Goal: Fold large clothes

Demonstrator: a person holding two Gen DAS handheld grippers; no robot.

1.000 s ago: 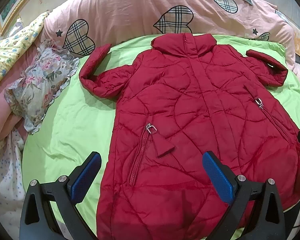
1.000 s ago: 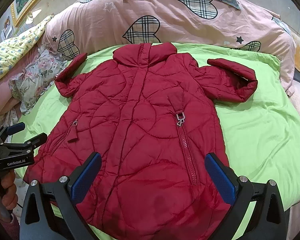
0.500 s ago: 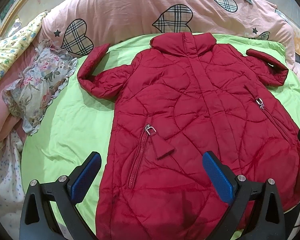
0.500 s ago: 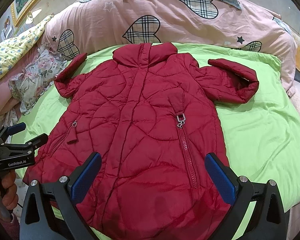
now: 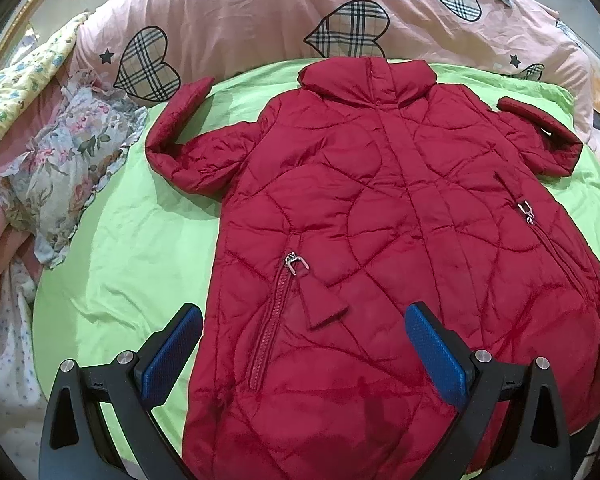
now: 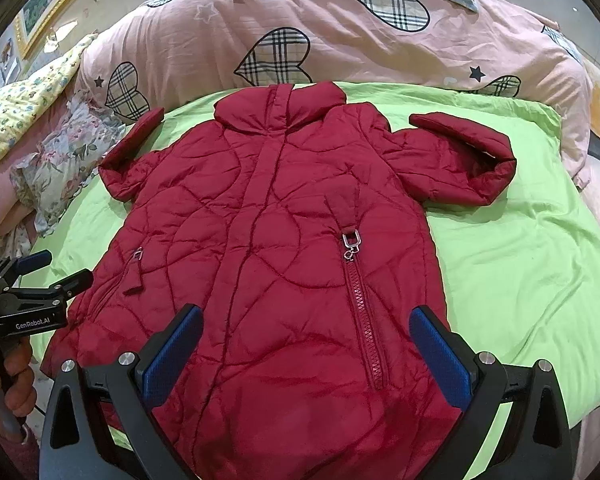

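A red quilted coat (image 5: 380, 240) lies spread front up on a green sheet (image 5: 128, 248), collar far, hem near; it also shows in the right wrist view (image 6: 284, 248). Both sleeves are bent with the cuffs turned up: the left sleeve (image 5: 180, 140) and the right sleeve (image 6: 460, 160). My left gripper (image 5: 304, 352) is open and empty above the coat's lower left part, near a pocket zip (image 5: 272, 328). My right gripper (image 6: 306, 356) is open and empty above the hem on the right half. The left gripper also shows in the right wrist view (image 6: 40, 280).
A pink duvet with plaid hearts (image 6: 300, 40) is piled behind the coat. A floral cloth (image 5: 68, 160) lies at the left of the sheet. Bare green sheet (image 6: 520, 260) lies to the coat's right. A yellow floral quilt (image 5: 20, 92) is at far left.
Both grippers stay open and empty. The left wrist view has drifted slightly, so the coat sits a little lower and more to the left in it. The coat has not moved.
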